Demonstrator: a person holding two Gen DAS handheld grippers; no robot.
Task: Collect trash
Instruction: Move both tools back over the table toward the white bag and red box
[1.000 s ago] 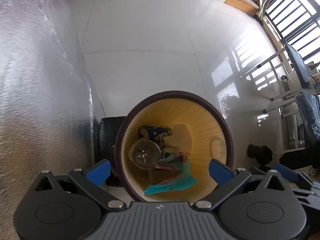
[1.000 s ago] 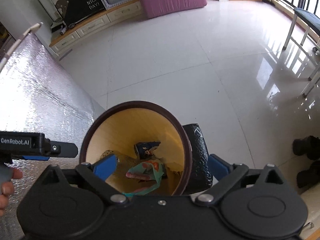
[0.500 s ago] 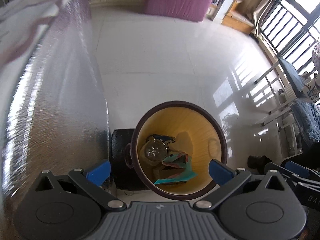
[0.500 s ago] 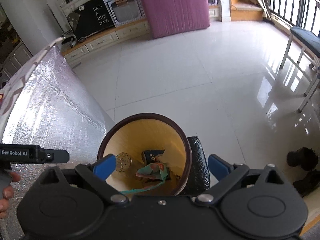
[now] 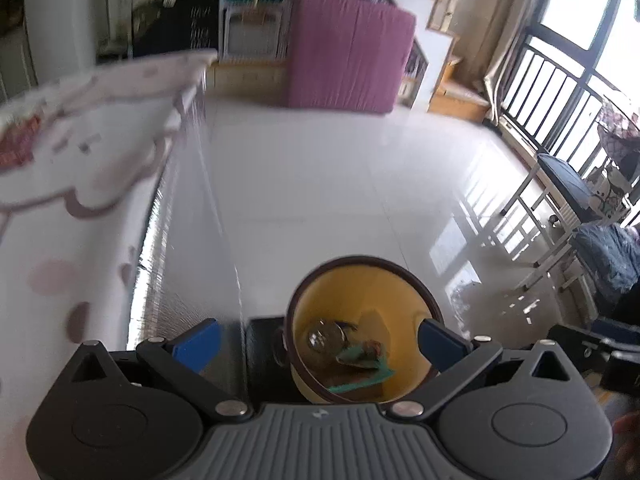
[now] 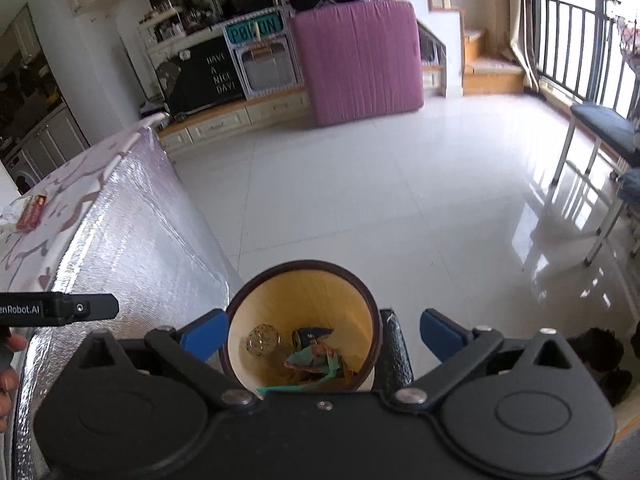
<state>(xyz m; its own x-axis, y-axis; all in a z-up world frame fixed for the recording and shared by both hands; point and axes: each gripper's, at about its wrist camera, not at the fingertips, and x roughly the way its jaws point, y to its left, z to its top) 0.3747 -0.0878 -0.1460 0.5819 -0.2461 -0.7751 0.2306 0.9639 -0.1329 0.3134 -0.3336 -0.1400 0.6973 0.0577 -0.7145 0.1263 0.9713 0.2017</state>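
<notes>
The left gripper (image 5: 318,340) hangs with its blue-tipped fingers (image 5: 196,342) spread wide and nothing between them. Directly below and ahead of it stands the trash bin (image 5: 404,300), a round container with a dark brown rim and a yellow inner wall. Inside the bin lie a clear round lid or cup (image 5: 325,338), a teal wrapper (image 5: 362,378) and some crumpled scraps.

The right gripper (image 6: 320,334) is likewise wide open and empty, its blue fingertips (image 6: 440,336) flanking the same bin (image 6: 320,300) from above. From this view the bin's contents show as a round clear piece (image 6: 262,340), a dark blue packet (image 6: 312,336) and the teal wrapper (image 6: 316,362). A black object (image 6: 394,350) stands just beside the bin, touching or nearly touching its wall.

To the left of the bin rises the table (image 6: 132,240), its side wrapped in silvery foil and its top covered by a white cloth with a pinkish pattern. Near the far left edge of the tabletop lie a red packet (image 6: 32,210) and a bit of white crumpled paper (image 6: 10,212). The other handheld device's black body (image 6: 60,310) juts in at the left of the right wrist view.

Beyond lies a glossy white tiled floor (image 6: 360,200), a purple mattress (image 6: 360,60) leaning against low cabinets, and a bench (image 6: 600,128) by the barred windows.
</notes>
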